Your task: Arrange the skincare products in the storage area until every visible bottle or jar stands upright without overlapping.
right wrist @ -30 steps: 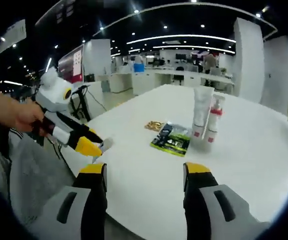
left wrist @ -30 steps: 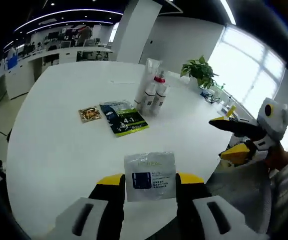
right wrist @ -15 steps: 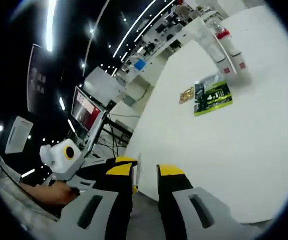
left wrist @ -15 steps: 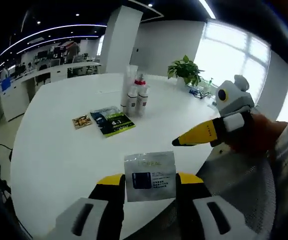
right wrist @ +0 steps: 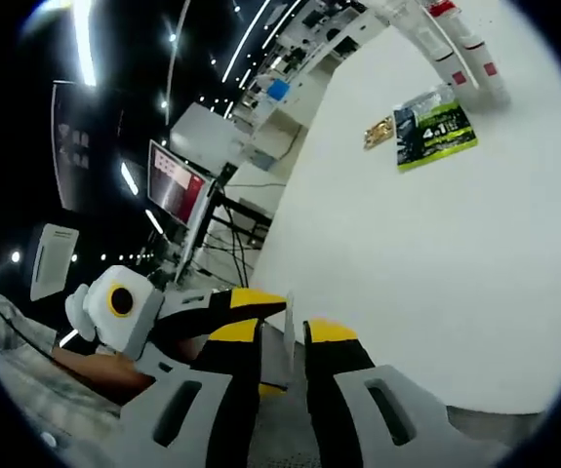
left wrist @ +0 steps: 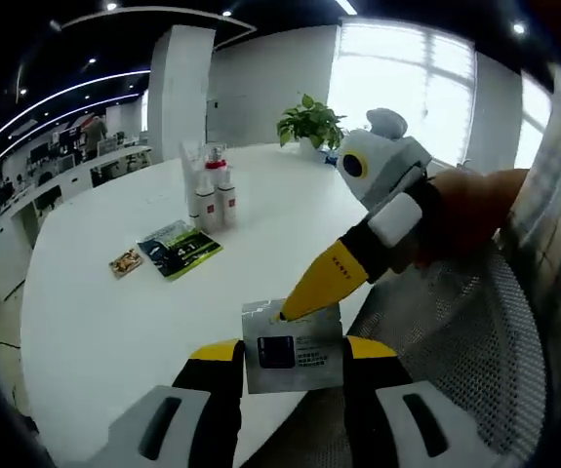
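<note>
Left gripper view, left to right: gold foil packet [left wrist: 124,262] at 9 o'clock, glossy green-black sachet [left wrist: 179,249] beside it, tubes and red-capped bottles [left wrist: 208,193] upright behind – all on round white table [left wrist: 95,322]. Potted plant [left wrist: 308,122] at 12. Left gripper [left wrist: 294,353] clamps flat white sachet [left wrist: 294,343] at 6. Right gripper [left wrist: 304,297] – half a second ago apart at 3 – now touches sachet's top edge; mesh chair [left wrist: 456,341] behind. In right gripper view, jaws narrow around sachet's thin edge [right wrist: 288,327].
</note>
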The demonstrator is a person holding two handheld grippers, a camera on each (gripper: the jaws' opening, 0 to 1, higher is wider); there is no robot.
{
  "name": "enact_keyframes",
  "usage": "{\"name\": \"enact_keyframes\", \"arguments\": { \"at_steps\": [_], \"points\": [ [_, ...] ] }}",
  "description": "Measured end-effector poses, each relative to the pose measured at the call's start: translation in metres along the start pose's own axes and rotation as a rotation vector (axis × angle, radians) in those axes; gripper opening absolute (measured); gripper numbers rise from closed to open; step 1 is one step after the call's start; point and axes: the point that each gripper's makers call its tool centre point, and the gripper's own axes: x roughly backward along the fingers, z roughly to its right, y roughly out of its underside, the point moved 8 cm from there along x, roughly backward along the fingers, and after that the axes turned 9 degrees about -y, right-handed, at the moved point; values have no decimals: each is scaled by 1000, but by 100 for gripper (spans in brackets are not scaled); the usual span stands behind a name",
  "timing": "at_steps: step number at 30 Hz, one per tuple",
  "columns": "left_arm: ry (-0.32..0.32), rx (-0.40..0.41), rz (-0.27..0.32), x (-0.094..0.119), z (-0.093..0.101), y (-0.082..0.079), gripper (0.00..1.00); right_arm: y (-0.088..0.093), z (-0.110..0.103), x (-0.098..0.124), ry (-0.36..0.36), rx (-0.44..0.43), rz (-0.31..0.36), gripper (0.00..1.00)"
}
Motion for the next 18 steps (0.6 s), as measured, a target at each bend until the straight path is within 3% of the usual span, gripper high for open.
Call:
{"name": "enact_keyframes", "arguments": {
  "at_steps": [12,18],
  "points": [
    [-40,-63,-11,0,-3,1,40,6,6,-1,6,-27,-61,2],
    [-33,-86,-10,-1,-2,1,40,6,5,1,12,31,-87,1]
  ]
}}
